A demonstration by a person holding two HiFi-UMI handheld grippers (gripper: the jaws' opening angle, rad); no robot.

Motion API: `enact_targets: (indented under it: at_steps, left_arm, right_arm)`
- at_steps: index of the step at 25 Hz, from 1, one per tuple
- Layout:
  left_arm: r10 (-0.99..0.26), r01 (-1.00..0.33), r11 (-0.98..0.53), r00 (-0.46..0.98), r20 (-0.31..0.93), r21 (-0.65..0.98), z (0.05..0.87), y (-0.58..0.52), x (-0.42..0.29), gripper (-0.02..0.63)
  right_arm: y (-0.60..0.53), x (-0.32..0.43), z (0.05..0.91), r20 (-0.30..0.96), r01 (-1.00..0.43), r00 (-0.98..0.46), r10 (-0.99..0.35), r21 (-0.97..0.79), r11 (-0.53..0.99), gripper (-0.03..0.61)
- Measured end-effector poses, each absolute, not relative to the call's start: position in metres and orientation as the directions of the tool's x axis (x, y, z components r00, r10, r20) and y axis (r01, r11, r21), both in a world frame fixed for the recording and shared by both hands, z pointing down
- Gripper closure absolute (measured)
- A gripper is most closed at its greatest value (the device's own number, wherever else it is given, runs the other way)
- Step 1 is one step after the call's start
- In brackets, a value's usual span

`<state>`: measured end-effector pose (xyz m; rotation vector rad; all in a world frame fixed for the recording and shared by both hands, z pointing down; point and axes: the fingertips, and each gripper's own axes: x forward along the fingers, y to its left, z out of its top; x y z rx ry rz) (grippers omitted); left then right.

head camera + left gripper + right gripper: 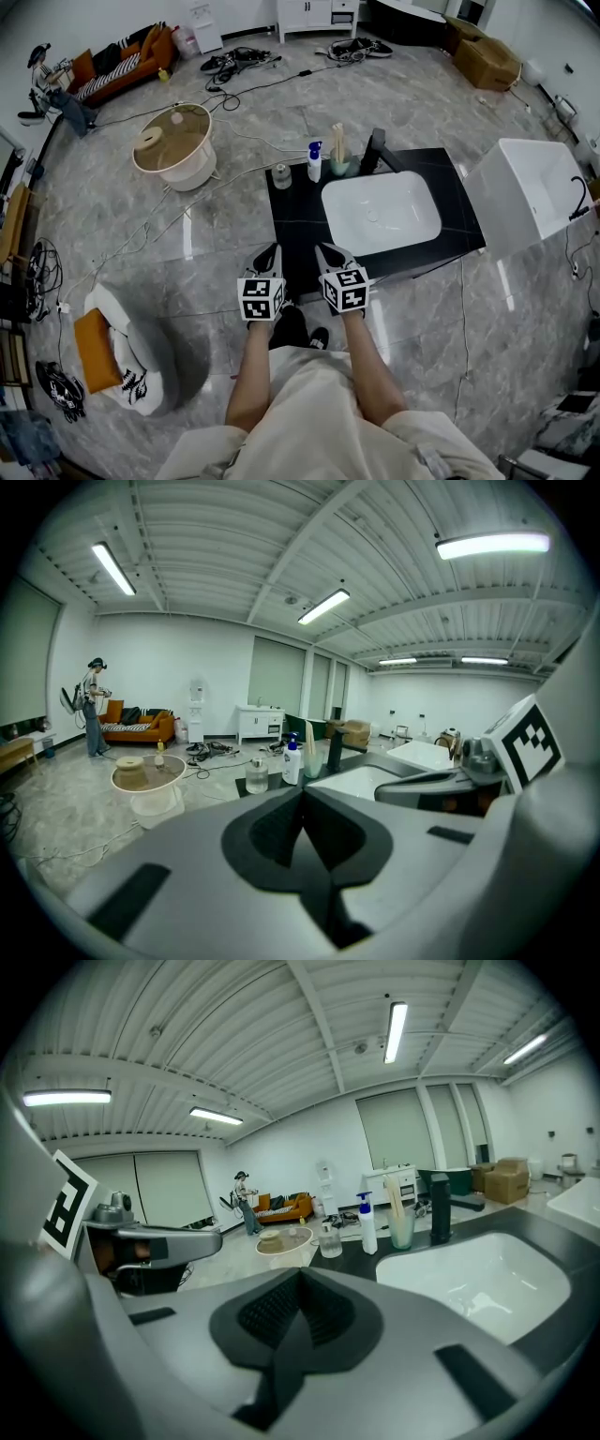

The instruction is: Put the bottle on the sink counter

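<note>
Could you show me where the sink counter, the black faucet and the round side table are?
sink counter [295,216], head view, bare black top left of the basin.
black faucet [373,152], head view, upright column.
round side table [187,172], head view, white side wall.

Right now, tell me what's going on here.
A person stands at the near edge of the black sink counter, holding the left tongs and right tongs side by side, both shut and empty. Nothing is being handled. A white pump bottle, a jar and a cup stand untouched at the counter's far side beside the faucet.
</note>
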<state>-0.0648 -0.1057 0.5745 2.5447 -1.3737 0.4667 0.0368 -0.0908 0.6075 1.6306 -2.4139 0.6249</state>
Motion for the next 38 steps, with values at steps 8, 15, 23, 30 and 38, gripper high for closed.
enact_targets:
  at_steps: [8, 15, 23, 30, 38]
  left_arm:
    - [-0.78, -0.85, -0.526, 0.498, 0.38, 0.034, 0.577, -0.107, -0.078, 0.607]
    - [-0.778, -0.849, -0.527, 0.499, 0.383, 0.034, 0.577, -0.105, -0.077, 0.607]
    - [-0.778, -0.851, -0.523, 0.497, 0.384, 0.042, 0.58, -0.109, -0.079, 0.607]
    - [-0.775, -0.85, -0.525, 0.5, 0.387, 0.047, 0.581, -0.11, -0.079, 0.607]
    - [-0.774, -0.85, -0.525, 0.5, 0.388, 0.049, 0.583, -0.113, -0.077, 0.607]
  right_arm:
    - [-0.093, 0.035, 0.611, 0.379, -0.924, -0.374, -0.847, -0.236, 0.302, 0.574]
    - [-0.095, 0.035, 0.608, 0.38, -0.925, -0.37, -0.848, -0.236, 0.298, 0.574]
    - [-0.098, 0.033, 0.612, 0.389, -0.924, -0.373, -0.842, -0.235, 0.301, 0.574]
    - [-0.099, 0.031, 0.611, 0.395, -0.924, -0.376, -0.838, -0.229, 0.306, 0.574]
    - [-0.102, 0.03, 0.614, 0.399, -0.921, -0.385, -0.832, -0.222, 0.32, 0.574]
